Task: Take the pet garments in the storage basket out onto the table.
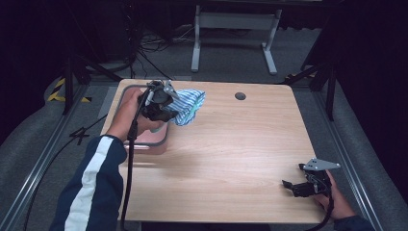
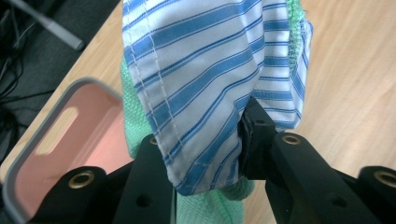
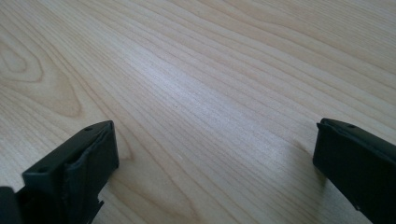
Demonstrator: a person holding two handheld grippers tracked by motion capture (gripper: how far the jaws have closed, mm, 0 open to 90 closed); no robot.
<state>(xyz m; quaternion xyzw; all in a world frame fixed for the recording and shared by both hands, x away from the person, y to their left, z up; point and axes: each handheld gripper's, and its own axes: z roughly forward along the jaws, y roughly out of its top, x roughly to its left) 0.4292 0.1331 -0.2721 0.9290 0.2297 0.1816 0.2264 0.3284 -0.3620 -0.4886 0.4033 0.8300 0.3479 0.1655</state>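
high view sets the scene: the wooden worktop (image 1: 231, 154) is mostly bare, with a pink bin (image 1: 130, 94) with a grey rim at its far left corner. over the bin's right edge the left tool (image 1: 166, 108) holds a bundle of blue-striped cloth (image 1: 190, 106) with green fabric (image 2: 135, 121) bunched inside it, off the worktop surface. the left gripper view shows the jaws clenched on that bundle, the striped layer pinched between the pads and the green hanging below.

to do this step well, i judge the grip should stay firm, since two layers can slide apart, and the bundle should clear the bin's rim before it travels over the open wood. lower it gently so both fabrics land together.

the right tool (image 1: 300, 185) rests near the right front corner, jaws spread wide over bare wood, holding nothing, ready to take a corner.
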